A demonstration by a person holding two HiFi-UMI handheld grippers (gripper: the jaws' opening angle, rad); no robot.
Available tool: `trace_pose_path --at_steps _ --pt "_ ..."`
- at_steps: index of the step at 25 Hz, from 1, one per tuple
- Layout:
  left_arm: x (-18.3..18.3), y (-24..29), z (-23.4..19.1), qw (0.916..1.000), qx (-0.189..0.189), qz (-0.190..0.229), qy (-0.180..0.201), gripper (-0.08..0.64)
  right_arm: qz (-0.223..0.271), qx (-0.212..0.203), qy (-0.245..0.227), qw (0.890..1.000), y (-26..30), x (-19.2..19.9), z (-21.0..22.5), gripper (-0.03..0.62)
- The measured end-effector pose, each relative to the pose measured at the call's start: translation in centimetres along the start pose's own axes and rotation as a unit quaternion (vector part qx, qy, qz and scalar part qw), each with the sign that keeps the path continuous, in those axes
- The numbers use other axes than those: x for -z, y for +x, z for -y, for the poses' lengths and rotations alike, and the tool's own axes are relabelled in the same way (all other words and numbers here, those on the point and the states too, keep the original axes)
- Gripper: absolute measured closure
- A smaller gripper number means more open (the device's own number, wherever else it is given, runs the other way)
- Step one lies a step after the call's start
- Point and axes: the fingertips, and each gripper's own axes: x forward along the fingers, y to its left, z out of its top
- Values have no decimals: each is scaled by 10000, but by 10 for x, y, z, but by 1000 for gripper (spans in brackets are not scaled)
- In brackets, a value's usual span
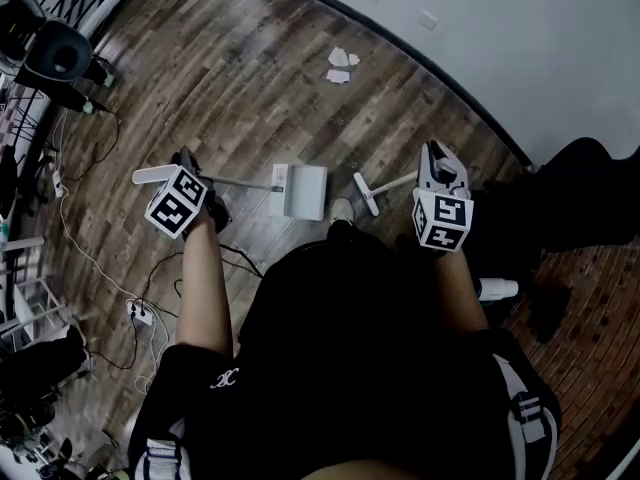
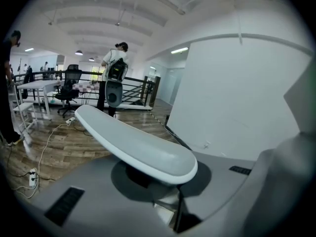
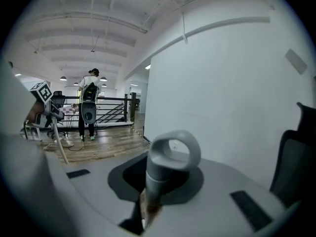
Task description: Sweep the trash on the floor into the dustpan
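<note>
As we look down from the head view, we stand on a wood floor (image 1: 250,78) with one tool in each hand. Our left tool (image 1: 190,176) is shut tight on the long white handle (image 1: 240,181) of the dustpan (image 1: 303,190). In the left gripper view, the two jaws of the left tool (image 2: 170,204) squeeze that handle. Its flat, pale top (image 2: 138,144) sticks out across the picture. Our right tool (image 1: 437,168) grips the stick of the broom (image 1: 366,194). In the right gripper view, the jaws of the right tool (image 3: 143,206) pinch the grey stick. The loop (image 3: 173,154) at the end of the stick stands up over them.

The dustpan hangs low in front of our shoe (image 1: 343,209). The broom head is just beside it on the right, with a small gap between them. We cannot tell if either one touches the floor. The trash (image 1: 341,65) is a few white scraps of paper. They lie on the floor well apart from the dustpan, farther ahead, near the white wall (image 1: 520,38).

Black and white cords (image 1: 85,253) snake over the floor on our left, and a power strip (image 1: 140,314) lies among them. Far off in both gripper views, a person with a backpack (image 2: 116,68) stands by a black railing (image 2: 133,90).
</note>
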Motion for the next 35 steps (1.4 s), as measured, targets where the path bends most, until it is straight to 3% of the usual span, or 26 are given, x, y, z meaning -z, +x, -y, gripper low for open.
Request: trace_pose_path --at_steps 9,18,25,35 --pt "-36 71 91 9999 -94 114 40 499 126 -153 140 9997 72 -25 67 545" --pt "-90 139 165 9990 107 401 -189 500 223 -13 118 9997 137 -56 117 545" --pt "-108 209 187 9973 152 503 -512 500 180 91 -31 9998 199 -75 137 545" --pt "-114 321 191 9973 -99 74 -730 500 -365 164 69 9992 305 -107 161 545"
